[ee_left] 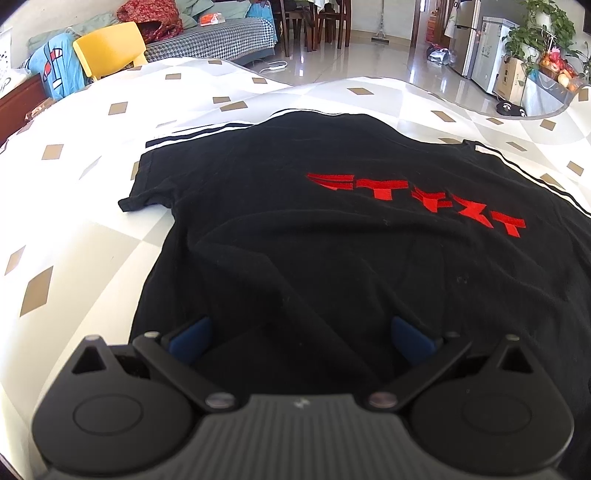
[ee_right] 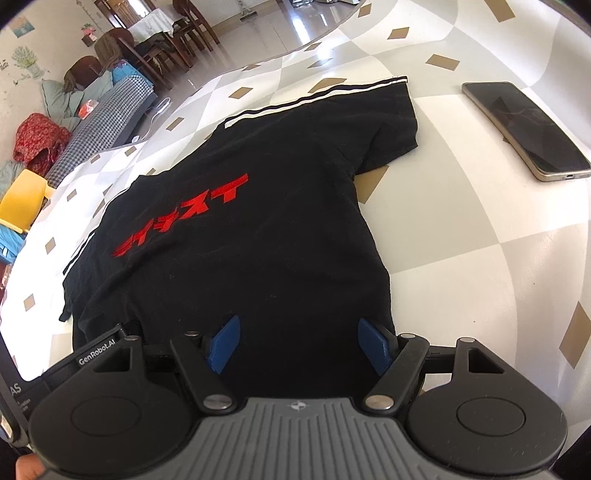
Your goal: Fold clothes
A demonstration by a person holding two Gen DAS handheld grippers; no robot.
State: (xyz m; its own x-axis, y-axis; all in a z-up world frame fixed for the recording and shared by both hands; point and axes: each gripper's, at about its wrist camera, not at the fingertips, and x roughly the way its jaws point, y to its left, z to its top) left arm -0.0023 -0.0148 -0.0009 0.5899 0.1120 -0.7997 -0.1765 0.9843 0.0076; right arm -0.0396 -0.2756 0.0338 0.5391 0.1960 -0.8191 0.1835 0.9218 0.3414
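A black T-shirt [ee_left: 332,229] lies spread flat on a table [ee_left: 92,206] covered with a white-and-grey diamond-patterned cloth. Its long axis runs from the near edge of the table, where the hem lies under both grippers, toward the far edge, where the shoulders and the white-striped sleeve tops point. Red lettering [ee_left: 417,197] crosses the upper body, skewed across the width. One short sleeve [ee_left: 142,184] reaches out toward the table's left side; the other sleeve [ee_right: 388,129] reaches toward the right side.

The left gripper [ee_left: 301,334] hovers over the near-left part of the hem, its blue pads [ee_left: 190,338] spread wide with only shirt fabric beneath them and nothing pinched. The right gripper [ee_right: 299,343] hangs over the near-right part of the hem, its jaws also wide apart and clamping nothing.

A smartphone [ee_right: 524,129] lies face up on the table near the right edge, beside the right sleeve but apart from it. Beyond the far edge stand a yellow chair [ee_left: 110,46], a houndstooth-covered sofa [ee_left: 221,37] piled with clothes, and dark dining chairs [ee_left: 314,22]. A thumb [ee_right: 29,469] shows at the lower left corner of the right wrist view.
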